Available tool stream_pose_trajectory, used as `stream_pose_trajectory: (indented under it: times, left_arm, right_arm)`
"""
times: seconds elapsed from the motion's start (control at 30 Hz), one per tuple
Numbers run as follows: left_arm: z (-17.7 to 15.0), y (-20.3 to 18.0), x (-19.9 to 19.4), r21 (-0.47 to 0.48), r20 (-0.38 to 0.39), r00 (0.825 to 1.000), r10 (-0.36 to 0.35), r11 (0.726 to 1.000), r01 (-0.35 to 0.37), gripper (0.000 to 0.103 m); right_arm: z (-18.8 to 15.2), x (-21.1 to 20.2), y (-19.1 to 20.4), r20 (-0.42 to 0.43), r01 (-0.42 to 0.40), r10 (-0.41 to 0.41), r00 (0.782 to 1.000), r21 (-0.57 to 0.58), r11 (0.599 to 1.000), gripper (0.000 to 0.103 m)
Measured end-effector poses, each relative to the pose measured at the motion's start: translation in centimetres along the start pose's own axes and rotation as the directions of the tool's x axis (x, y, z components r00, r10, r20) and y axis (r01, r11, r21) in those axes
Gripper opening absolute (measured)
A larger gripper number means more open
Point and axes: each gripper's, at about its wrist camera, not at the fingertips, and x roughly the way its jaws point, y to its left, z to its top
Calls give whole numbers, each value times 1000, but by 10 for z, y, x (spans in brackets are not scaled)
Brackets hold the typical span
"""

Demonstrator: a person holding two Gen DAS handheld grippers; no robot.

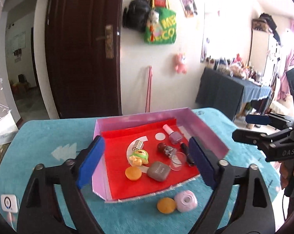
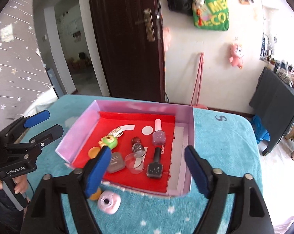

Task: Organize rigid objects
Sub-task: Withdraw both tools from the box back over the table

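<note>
**Both grippers empty over the box, two pieces not yet inside**

The left gripper (image 1: 147,160) has its jaws spread wide with nothing between them; the right gripper (image 2: 146,167) is spread the same way and also holds nothing. Just below and ahead of both, on the teal bench (image 1: 49,136), lie the orange disc (image 1: 166,205) and the pink round case (image 1: 185,201), touching each other, just outside the near open edge of the pink box (image 1: 205,128). Further ahead, on the box's red lining, sit a second orange disc (image 1: 133,173), a grey case (image 1: 158,171), a green toy (image 1: 140,157), a clear glass dish (image 1: 177,158), a purple nail polish bottle (image 1: 174,135) and a dark polish bottle (image 2: 155,165).

Risks, as I judge them: the two outside pieces touch, so closing on one may knock the other away. The right gripper's left finger hides most of the orange disc in its own view, so aiming there is uncertain. The box is crowded near its edge; a drop could strike the glass dish.

Readable writing: "GenRobot.AI" on the left gripper's body in the right view, part of "MINISO" on the lining, and "ME… CO" on a green bag (image 2: 211,9) on the wall.
</note>
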Motion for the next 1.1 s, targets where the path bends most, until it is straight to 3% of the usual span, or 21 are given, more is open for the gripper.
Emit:
stream_pose_trajectory:
  times: [0.1,0.17,0.47,0.77,1.1]
  left_arm:
    - [-11,-10,-24,10,46,999,17,1000,-17,93]
    - [-18,-16,-38,15,64,998,26,1000,-26,96]
    - [-70,-22,-68,-27,59,997,44,999,-42,98]
    - [-125,-17,-38,-82,-86,995,58,995,-65,98]
    - [-155,-18,-6,-91,-185,981,62,993,-80,98]
  right_arm:
    - [-15,-27,6,51,5,-4,999,-15,1000,100]
    - [-26,-39,13,72,9,-7,997,-23,1000,102]
    - [-86,-72,30,132,18,-15,991,-20,1000,103]
    - [-147,-55,36,104,30,-32,994,25,999,103]
    - [-178,-21,25,35,49,-51,998,71,996,103]
